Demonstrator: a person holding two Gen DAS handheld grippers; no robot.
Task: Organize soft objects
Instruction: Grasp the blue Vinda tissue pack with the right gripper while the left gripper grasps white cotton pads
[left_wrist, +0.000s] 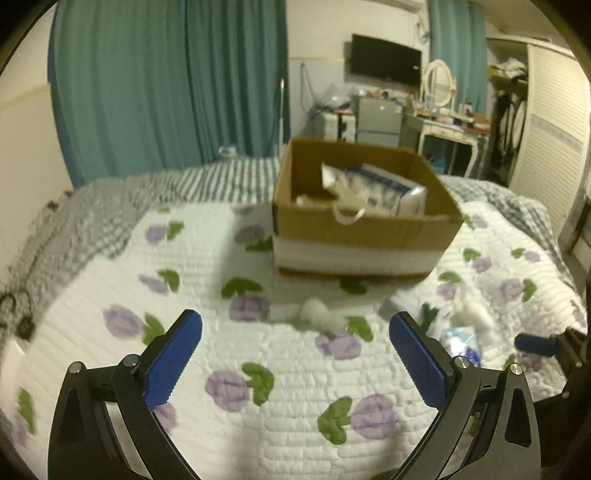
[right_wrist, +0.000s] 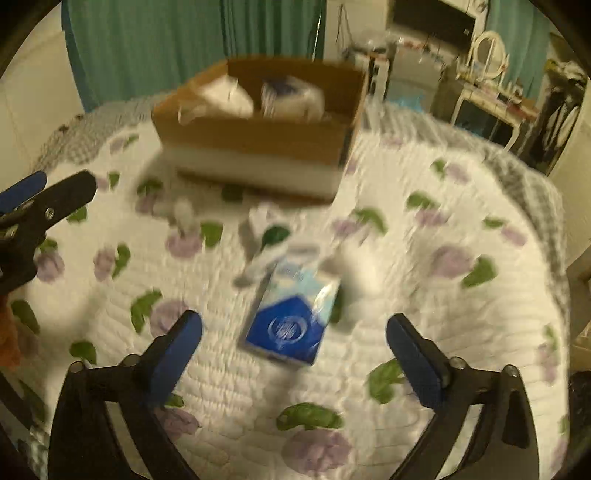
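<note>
On quilted bedding a glossy blue packet (right_wrist: 291, 317) lies between the right gripper (right_wrist: 294, 332) jaws, spread apart

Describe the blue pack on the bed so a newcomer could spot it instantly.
Start at the cardboard box on the floral quilt. Come toward the camera, past the small white items lying in front of it, to the blue pack ahead of the open right gripper. It is the only flat, blue-and-white printed pack among them.

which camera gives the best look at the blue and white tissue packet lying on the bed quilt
The right wrist view: the blue and white plastic tissue packet lies whole on the floral quilt, centred ahead of the open right tongs, though blurred. The left wrist view shows only part of it, behind one finger.
</note>
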